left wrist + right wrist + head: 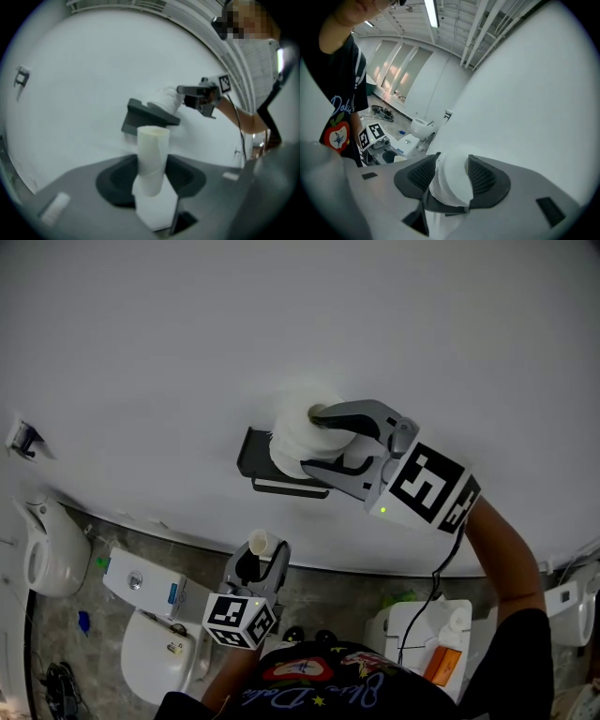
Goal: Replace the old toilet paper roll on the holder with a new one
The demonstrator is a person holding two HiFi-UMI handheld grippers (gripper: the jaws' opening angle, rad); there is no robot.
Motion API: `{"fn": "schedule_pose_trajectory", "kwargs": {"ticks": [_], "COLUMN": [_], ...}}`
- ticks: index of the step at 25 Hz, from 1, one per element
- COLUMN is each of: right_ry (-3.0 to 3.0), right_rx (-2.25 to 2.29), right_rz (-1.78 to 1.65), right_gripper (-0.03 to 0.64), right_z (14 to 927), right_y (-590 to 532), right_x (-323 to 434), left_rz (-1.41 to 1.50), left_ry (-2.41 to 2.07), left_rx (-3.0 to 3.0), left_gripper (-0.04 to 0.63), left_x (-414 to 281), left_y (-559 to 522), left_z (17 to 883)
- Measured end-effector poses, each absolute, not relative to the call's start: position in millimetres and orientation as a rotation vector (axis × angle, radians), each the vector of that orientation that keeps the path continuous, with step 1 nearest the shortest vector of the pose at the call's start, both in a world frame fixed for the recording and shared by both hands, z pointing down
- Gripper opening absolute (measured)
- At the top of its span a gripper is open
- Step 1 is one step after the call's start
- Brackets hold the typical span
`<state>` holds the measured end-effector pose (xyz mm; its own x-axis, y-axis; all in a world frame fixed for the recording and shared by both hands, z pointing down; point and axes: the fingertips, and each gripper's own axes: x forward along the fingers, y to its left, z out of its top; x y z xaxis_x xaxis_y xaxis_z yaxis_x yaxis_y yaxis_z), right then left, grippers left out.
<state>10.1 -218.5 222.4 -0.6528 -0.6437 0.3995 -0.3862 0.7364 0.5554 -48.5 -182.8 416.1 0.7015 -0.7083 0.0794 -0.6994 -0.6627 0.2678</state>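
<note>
Far left there's just a toilet (45,557) down on the floor, which isn't part of this. Next over, low in the head view, the left gripper (262,559) has its jaws clenched on the old cardboard tube (258,542). It grabs the lower half, so the open end pokes out past the tips. What looks like a last scrap of paper hangs off the tube. That tube is basically nothing: featherweight thin card that dents if you squeeze, so a light pinch mid-length is plenty. It's well clear of the holder (255,457), which sits on the wall up and to the right.

Right up against the holder is the new roll (292,437). The right gripper (311,439) has it between its jaws with the pads flush on both sides, so I read that as grasping it, not just hovering around it. I can't tell from here whether it's properly seated on the holder. The roll is light but soft and squashy, and the outer wraps slide and unwind. I'd take it across the fat body of paper with even pressure. That should be firm enough not to slip but gentle enough not to crush the core out of round.
</note>
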Motion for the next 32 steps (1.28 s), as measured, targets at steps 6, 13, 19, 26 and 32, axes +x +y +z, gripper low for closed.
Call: {"fn": "schedule_pose_trajectory", "kwargs": {"ticks": [6, 13, 19, 26, 32], "right_ry": [-2.315, -2.405, -2.815, -3.148, -3.107], "right_rx": [0.755, 0.849, 1.173, 1.632, 1.986], "right_rz": [-0.529, -0.512, -0.37, -0.06, 0.336], "right_gripper": [0.199, 0.193, 0.189, 0.189, 0.189], "right_z": [228, 221, 182, 207, 287], "right_y": [-230, -225, -196, -140, -127], "right_x": [6, 15, 54, 138, 181], "left_rz": [-0.076, -0.075, -0.067, -0.028, 0.025], "left_ry": [-1.145, -1.119, -1.119, -1.081, -1.049], "left_rx": [2.56, 2.555, 2.569, 2.593, 2.609], "left_gripper": [0.179, 0.179, 0.179, 0.179, 0.179], "left_x": [-63, -60, -58, -44, -34], "left_y": [-189, -187, -188, -186, -185], "left_z": [424, 425, 421, 425, 428]}}
